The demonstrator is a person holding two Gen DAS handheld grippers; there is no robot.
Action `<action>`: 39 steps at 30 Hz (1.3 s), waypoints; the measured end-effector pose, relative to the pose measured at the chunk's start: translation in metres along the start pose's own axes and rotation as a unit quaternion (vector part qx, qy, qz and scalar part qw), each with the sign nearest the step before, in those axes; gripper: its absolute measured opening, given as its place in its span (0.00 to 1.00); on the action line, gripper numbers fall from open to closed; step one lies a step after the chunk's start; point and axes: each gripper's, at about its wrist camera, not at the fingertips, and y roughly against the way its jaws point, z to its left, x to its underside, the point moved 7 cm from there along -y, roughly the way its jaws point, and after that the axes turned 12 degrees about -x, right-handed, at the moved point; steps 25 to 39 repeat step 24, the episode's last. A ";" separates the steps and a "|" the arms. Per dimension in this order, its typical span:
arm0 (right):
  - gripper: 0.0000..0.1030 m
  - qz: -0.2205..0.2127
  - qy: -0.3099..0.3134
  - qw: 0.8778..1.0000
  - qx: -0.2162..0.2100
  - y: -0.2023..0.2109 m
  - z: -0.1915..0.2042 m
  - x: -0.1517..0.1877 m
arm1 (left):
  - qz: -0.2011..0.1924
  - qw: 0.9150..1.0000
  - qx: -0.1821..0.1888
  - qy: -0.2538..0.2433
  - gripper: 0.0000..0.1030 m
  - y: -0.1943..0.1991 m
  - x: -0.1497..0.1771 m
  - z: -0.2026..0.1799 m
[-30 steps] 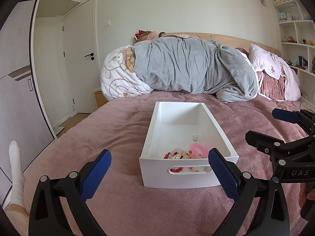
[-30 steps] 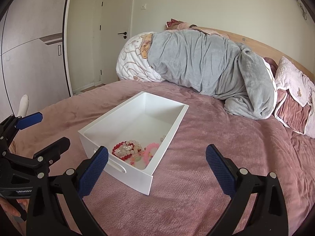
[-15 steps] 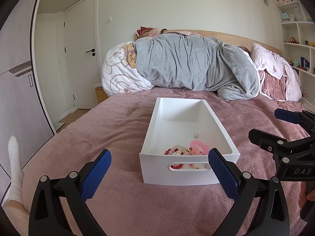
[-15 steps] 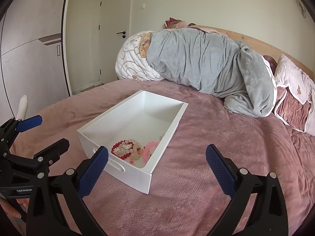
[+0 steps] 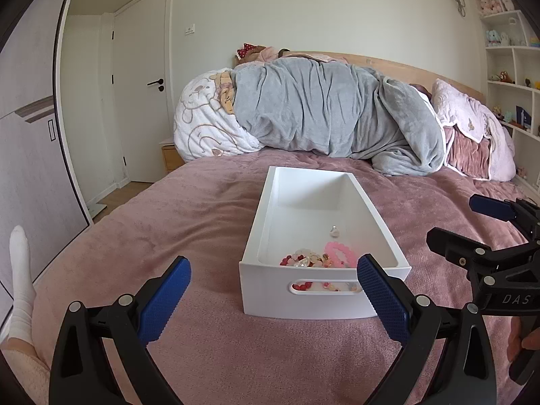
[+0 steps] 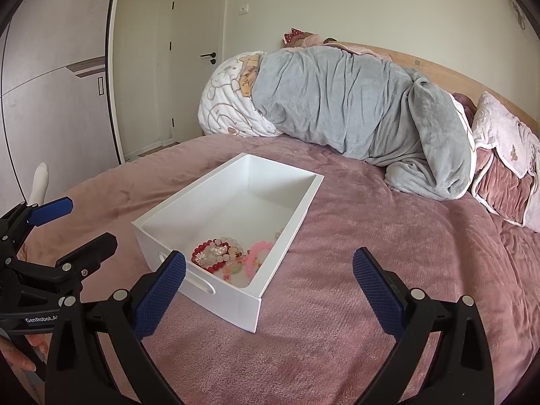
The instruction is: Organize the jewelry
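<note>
The jewelry (image 6: 229,256) lies heaped at the near end of the white box (image 5: 371,209), which sits mid-bed on the pink blanket (image 6: 371,270); one small piece (image 5: 334,232) rests apart toward the box's middle; the left gripper (image 5: 273,300) and right gripper (image 6: 268,285) both hover spread wide, holding nothing; whether sorting is ahead or finished, I cannot tell.
</note>
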 end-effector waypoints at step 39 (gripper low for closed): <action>0.95 0.003 -0.007 1.000 -0.001 0.000 -0.003 0.007 | -0.024 0.999 -0.029 0.001 0.97 0.004 -0.004 0.000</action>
